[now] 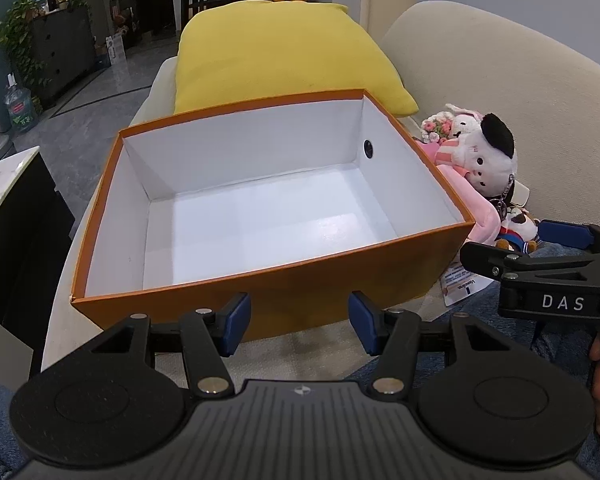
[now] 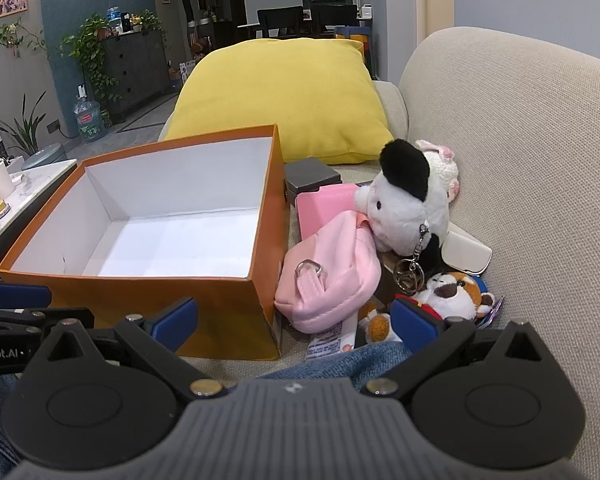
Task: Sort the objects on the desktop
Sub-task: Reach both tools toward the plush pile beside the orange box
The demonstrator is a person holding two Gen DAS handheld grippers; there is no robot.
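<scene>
An orange box point(image 2: 148, 292) is sitting empty on the sofa point(image 2: 520, 140), with the pile of small things lying just beside its right wall: a white plush point(image 2: 400, 208) leaning over a pink pouch point(image 2: 332, 276). The right tool point(image 2: 294, 320) is gaping at its widest, holding nothing, with the pouch lying just ahead between its pads, long axis slanting up to the right. The left tool point(image 1: 300, 326) is facing the box's near wall, moderately open and empty, so the right hand is judged the nearer.

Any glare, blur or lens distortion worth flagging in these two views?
Left wrist: sharp, strong fisheye bowing the orange box, dark vignette corners, soft sheen on its white floor. Right wrist: equally sharp, sofa back curves heavily, dim background room, no blown highlights.
</scene>
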